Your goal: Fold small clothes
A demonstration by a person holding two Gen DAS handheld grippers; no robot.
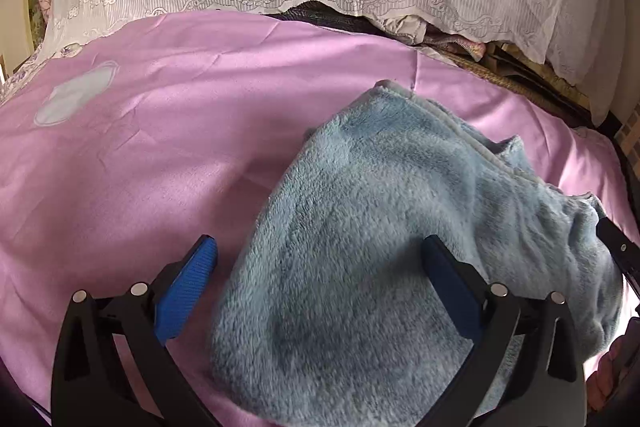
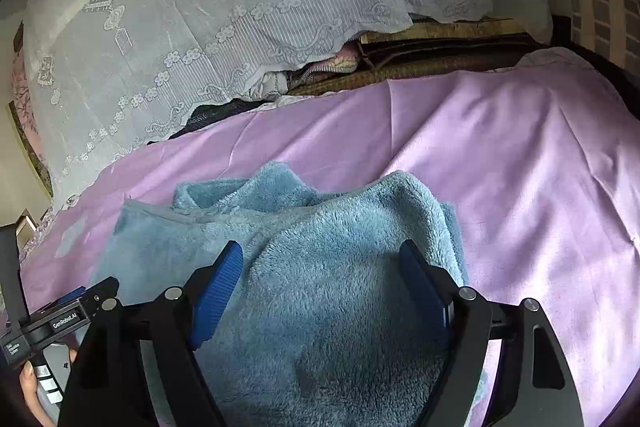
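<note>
Blue fleece garment (image 1: 360, 247) lies bunched on pink sheet (image 1: 160, 127), beneath both spread-wide grippers: left gripper (image 1: 320, 267), right gripper (image 2: 322, 267), neither gripping it

both grippers are wide open right now. left gripper (image 1: 318, 267) has its blue pads (image 1: 188, 291) spread far apart, pointing forward and down. right gripper (image 2: 322, 275) same deal, fingers (image 2: 218, 291) splayed. in the right wrist view you can see the left hand (image 2: 38, 383) wrapped around its handle, low on the left
</note>
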